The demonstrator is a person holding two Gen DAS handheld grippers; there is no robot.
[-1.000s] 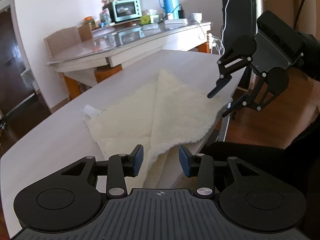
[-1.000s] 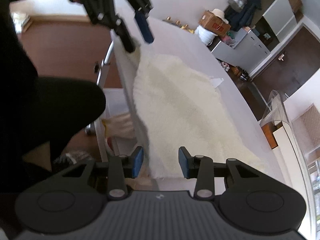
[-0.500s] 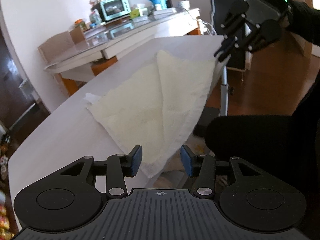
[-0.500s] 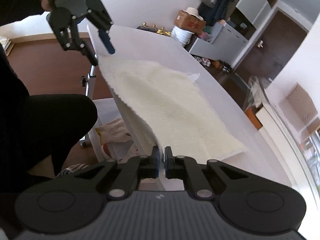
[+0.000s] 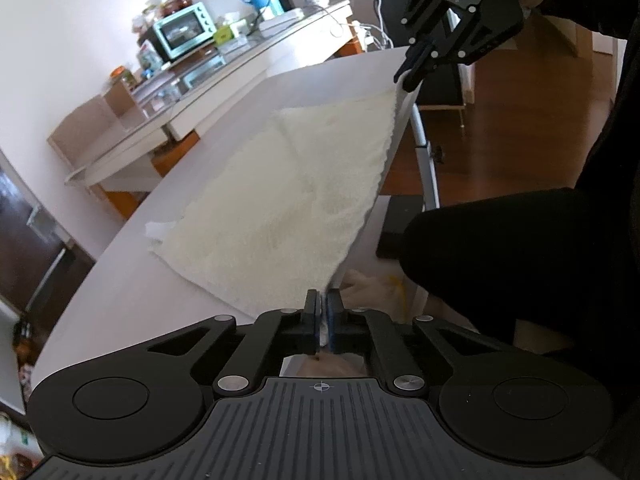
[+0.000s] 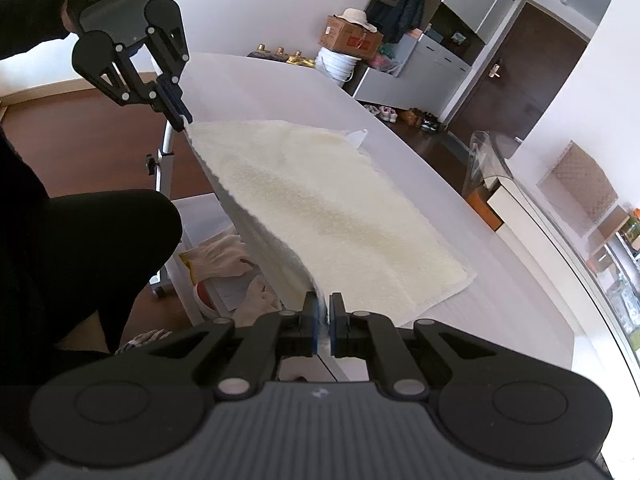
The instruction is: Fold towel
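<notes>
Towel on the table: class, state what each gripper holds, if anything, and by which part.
Both hold the cream towel. The left gripper and the right gripper are each shut on one near-edge corner, lifting that edge off the white table.

No legible text anywhere; red print on cardboard box (image 6: 350, 36) perhaps too blurred.

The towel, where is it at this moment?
The towel lies on the white table, its near edge lifted past the table's edge, one corner in the left gripper, the other in the right gripper.
</notes>
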